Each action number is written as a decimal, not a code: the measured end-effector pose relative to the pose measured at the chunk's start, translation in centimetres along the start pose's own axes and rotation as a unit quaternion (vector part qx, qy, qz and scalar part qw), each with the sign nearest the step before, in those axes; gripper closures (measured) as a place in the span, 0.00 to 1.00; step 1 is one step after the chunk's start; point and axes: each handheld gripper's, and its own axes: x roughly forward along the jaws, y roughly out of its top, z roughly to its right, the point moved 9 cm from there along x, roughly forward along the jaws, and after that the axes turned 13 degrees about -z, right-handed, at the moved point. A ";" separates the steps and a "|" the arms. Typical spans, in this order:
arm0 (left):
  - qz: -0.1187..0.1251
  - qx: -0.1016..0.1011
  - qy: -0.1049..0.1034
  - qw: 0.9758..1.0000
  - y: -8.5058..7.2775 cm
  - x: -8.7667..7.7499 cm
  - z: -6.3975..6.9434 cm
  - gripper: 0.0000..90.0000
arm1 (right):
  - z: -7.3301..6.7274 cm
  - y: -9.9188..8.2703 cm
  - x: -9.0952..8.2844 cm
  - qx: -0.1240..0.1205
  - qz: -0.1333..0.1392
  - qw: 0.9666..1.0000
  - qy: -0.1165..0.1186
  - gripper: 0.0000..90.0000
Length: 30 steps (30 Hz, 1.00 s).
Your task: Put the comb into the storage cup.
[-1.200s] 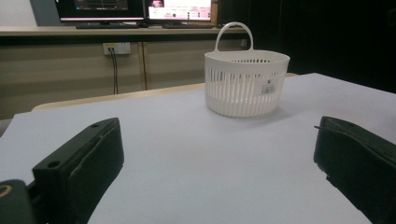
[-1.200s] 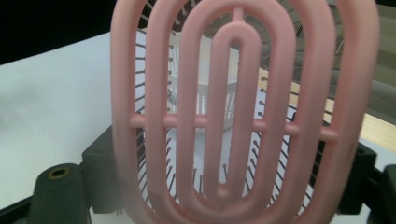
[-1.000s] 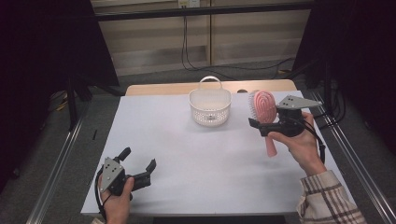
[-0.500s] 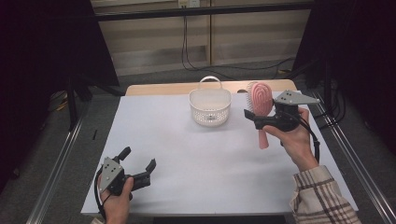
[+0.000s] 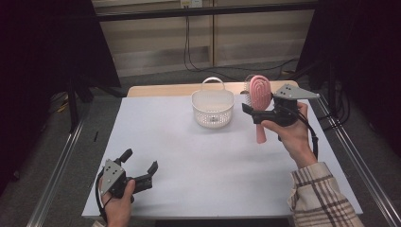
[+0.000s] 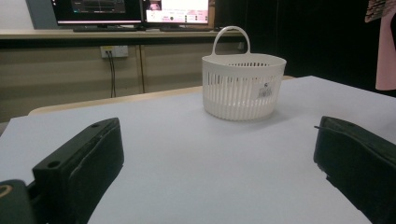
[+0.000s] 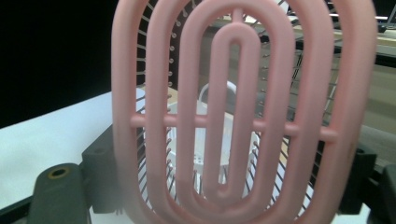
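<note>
Pink plastic makes up the hairbrush (image 5: 259,94), a vented paddle type whose oval head is built from nested loops joined by a thin crossbar, with open slots between them. In the right gripper view the hairbrush (image 7: 238,112) stands right in front of the camera; fine dark bristles with small rounded tips show through the slots, and the white basket (image 7: 210,140) can be seen behind it through the gaps. The handle is a plain pink stem that hangs down below the jaws in the high view.

The right gripper (image 5: 265,111) is clamped on the hairbrush about where the head meets the handle, holding it upright above the table (image 5: 165,142), head up and handle down. It sits just to the right of the basket (image 5: 213,109) and apart from it, over the far right part of the white tabletop. The person's right hand (image 5: 291,132) grips the tool, a plaid sleeve (image 5: 317,194) behind it.

The basket is a small round white one with slotted walls and a hoop handle standing upright; it rests on the far middle of the table. In the left gripper view the basket (image 6: 243,86) carries a small label on its side.

The left gripper (image 5: 139,172) lies low at the near left corner of the table, jaws spread wide apart with nothing between them, held in the left hand (image 5: 118,203). In its own view the two black jaws frame bare white tabletop, and a pink edge of the hairbrush (image 6: 385,46) shows at the far right
</note>
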 end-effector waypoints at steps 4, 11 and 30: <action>0.000 0.000 0.000 1.000 0.0 0.0 0.0 0.02 | 0.0 0.5 0.3 0.002 0.002 1.000 0.000 0.21; 0.001 0.001 0.002 1.000 0.0 0.1 0.0 0.02 | -0.6 1.4 0.8 -0.003 0.000 1.000 0.009 0.21; 0.001 -0.001 0.000 1.000 0.0 0.1 0.0 0.02 | -1.5 4.4 1.6 -0.016 0.021 1.000 0.016 0.21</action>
